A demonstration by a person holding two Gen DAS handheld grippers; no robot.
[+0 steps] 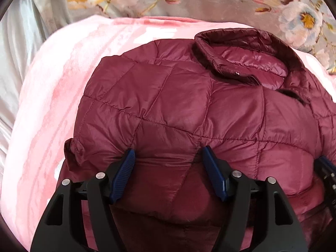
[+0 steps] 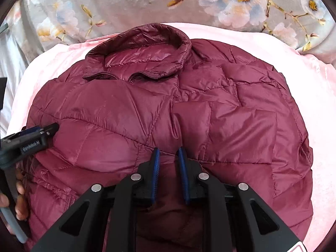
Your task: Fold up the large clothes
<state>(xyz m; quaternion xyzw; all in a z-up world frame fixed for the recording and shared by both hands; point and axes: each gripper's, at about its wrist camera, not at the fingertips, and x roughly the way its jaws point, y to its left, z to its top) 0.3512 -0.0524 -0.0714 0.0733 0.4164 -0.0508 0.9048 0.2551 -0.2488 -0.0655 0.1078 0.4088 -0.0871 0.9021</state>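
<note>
A floral bedspread (image 2: 130,6), grey with pale blossoms, covers the bed, and on it lies a pink blanket (image 1: 52,88) that serves as the folding surface. Spread over the blanket is the big maroon quilted jacket (image 1: 189,105), collar (image 2: 147,42) at the far end, its puffy panels folded in over the middle (the zip at the neck is partly undone).

Both tools are down at the near hem. The left gripper (image 1: 169,157) stands with its blue pads (image 1: 212,168) well apart, a bulge of jacket fabric swelling up between them; the pads rest against the cloth at either side but do not look to be pinching it. The right gripper (image 2: 169,157) has its jaws drawn close together, only a narrow gap left, with a fold of the jacket running down between them; I cannot tell whether the pads actually bite on it.

A hand (image 2: 19,199) grips the left tool's handle at the edge.
</note>
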